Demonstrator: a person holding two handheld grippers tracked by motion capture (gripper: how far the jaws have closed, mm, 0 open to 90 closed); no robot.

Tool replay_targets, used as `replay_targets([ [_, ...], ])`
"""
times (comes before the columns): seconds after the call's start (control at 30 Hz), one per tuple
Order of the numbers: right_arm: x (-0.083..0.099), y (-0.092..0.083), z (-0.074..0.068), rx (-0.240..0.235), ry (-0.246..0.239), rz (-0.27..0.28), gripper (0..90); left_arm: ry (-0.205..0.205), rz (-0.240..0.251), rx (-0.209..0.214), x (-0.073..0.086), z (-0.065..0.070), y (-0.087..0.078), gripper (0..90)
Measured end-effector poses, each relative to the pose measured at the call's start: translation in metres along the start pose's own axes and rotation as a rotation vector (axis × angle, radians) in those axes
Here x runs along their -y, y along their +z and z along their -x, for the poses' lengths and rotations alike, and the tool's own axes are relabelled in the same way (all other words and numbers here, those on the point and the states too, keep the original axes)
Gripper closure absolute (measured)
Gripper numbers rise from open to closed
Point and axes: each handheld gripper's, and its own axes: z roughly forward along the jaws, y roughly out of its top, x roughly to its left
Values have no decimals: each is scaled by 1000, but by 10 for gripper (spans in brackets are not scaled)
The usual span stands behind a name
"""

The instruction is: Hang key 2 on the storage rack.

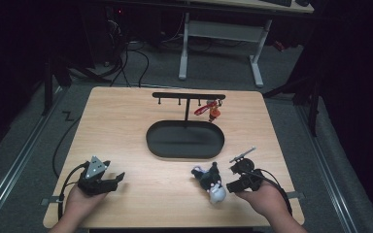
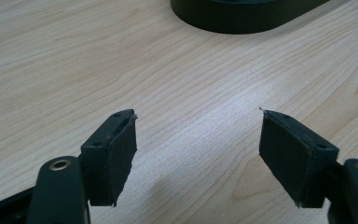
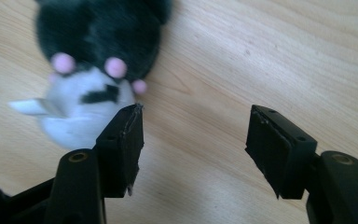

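- My right gripper [image 1: 230, 186] sits at the near right of the wooden table [image 1: 126, 126], jaws parted with only bare wood between them; the plush toy [image 3: 91, 70] lies free on the tabletop just beyond and to the side of one jaw.
- From the high view, that black-and-white plush toy lies just to the left of my right gripper, between it and the near rim of the black oval tray [image 1: 184, 141].
- The toy's white face carries small pink dots and a dark patch; a pale tag sticks out at its side.
- My left gripper [image 1: 119, 177] rests at the near left corner, jaws standing wide apart and holding nothing, pointed across bare wood toward the tray.
- Behind the tray stands a black T-shaped rack [image 1: 188, 97]; a red-and-orange trinket [image 1: 210, 110] hangs near its right end.
- My two hands are well apart.
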Motion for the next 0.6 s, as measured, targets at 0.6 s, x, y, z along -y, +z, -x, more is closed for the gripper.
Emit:
replay_targets([
  [0.6,-18,-10,-38,-110,-25,-13,220,17,-5,20,-1,4,4,279],
])
